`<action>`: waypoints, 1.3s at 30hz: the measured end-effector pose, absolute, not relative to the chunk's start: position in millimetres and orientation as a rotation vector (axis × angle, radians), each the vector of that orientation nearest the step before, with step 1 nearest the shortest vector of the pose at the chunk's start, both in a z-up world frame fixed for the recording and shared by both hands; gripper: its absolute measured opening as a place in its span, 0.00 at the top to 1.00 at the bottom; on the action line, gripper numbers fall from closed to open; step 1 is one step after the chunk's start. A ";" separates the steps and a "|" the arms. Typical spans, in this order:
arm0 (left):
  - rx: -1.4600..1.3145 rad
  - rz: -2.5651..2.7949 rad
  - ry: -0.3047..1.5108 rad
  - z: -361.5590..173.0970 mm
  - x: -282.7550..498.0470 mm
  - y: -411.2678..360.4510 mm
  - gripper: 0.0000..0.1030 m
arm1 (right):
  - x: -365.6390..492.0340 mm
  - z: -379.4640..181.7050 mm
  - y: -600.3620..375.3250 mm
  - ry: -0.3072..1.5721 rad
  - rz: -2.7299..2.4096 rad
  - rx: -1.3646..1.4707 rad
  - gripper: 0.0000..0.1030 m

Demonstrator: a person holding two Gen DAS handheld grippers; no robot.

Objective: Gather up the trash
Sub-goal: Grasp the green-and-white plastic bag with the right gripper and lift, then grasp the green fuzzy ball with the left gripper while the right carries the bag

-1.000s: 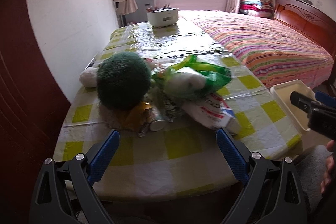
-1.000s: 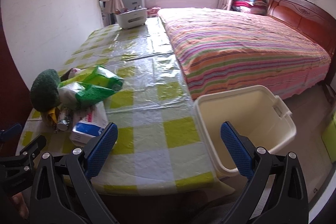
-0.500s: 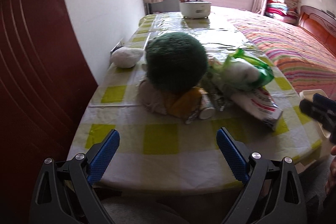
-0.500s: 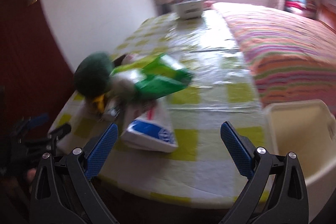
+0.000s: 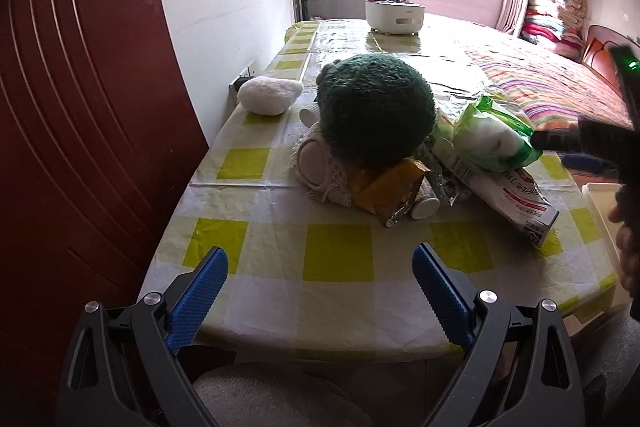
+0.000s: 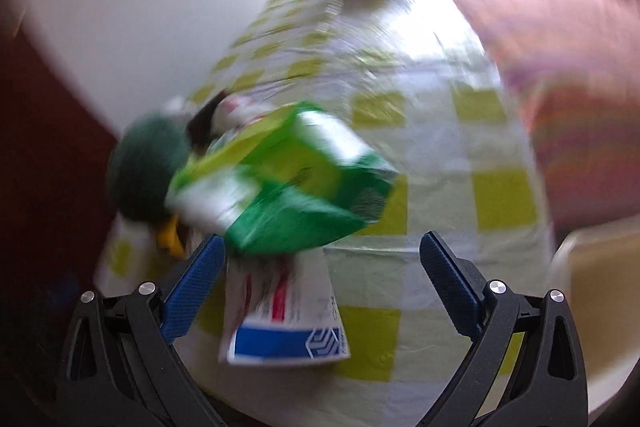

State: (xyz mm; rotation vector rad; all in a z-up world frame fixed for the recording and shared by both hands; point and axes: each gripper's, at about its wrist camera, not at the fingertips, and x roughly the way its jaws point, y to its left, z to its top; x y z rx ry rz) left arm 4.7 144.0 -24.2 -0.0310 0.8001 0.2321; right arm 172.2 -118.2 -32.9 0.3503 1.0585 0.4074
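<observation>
- Trash pile (image 5: 420, 163) sits mid-table: green bag (image 6: 288, 183), white red-printed packet (image 5: 516, 199), orange wrapper (image 5: 384, 191), beside a green plush ball (image 5: 376, 115).
- Cream bin (image 6: 600, 291) at the table's edge; contents blurred.
- Left gripper (image 5: 320, 291) and right gripper (image 6: 320, 283): jaws spread wide, empty.

A glossy plastic cover (image 5: 340, 259) sheathes the worktop at frame centre. The green toy (image 5: 376, 115) looks fuzzy cloth; the green bag (image 5: 496, 135) shiny plastic film. Lower corners: blue fingers (image 5: 198, 301) with ribbed pads, matt black frames.
</observation>
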 end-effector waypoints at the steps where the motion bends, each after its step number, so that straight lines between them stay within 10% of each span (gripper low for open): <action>1: -0.033 0.231 0.800 -24.4 4.3 144.4 0.12 | 178.8 -42.9 -128.2 1.102 0.396 0.464 0.06; 10: -0.016 0.224 0.804 -25.3 6.0 140.4 0.12 | 202.7 -70.7 -122.1 1.153 0.459 0.749 0.09; 12: -0.010 0.227 0.805 -25.0 5.7 140.1 0.12 | 207.6 -70.7 -118.1 1.153 0.487 0.771 0.20; 14: -0.001 0.231 0.806 -24.9 6.8 140.6 0.12 | 214.7 -75.1 -113.5 1.166 0.536 0.800 0.55; 20: 0.012 0.256 0.796 -18.9 18.8 155.8 0.12 | 211.6 -67.5 -110.3 1.095 0.681 0.825 0.84; 39: -0.131 0.107 0.881 -6.1 135.4 143.7 0.12 | 130.1 -1.9 -154.2 0.839 0.778 0.763 0.87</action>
